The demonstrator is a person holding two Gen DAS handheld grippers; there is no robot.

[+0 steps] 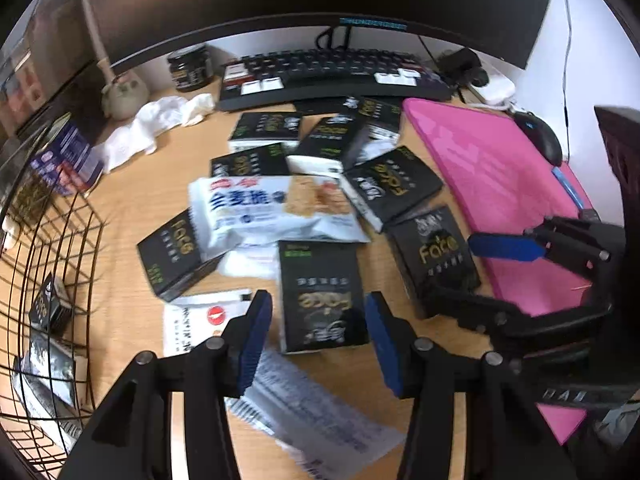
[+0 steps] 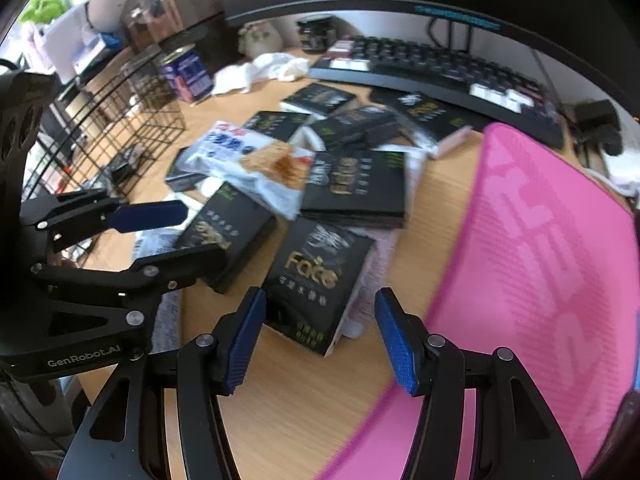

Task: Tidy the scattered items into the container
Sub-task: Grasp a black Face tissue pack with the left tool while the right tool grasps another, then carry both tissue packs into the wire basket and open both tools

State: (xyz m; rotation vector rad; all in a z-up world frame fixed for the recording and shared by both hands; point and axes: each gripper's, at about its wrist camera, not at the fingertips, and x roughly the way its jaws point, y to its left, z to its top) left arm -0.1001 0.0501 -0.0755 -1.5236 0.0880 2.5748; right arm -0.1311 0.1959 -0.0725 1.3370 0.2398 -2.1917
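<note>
Barely started: a few packs sit in my wire basket at left frame, most black Face tissue packs still on desk, both grippers open, holding nothing.

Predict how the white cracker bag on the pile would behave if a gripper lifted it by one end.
The white cracker bag looks crinkled and puffy, so probably light and floppy, sagging when lifted. Its glossy film may slip between pads. It rests on the black packs, so pushing might shift them.
</note>
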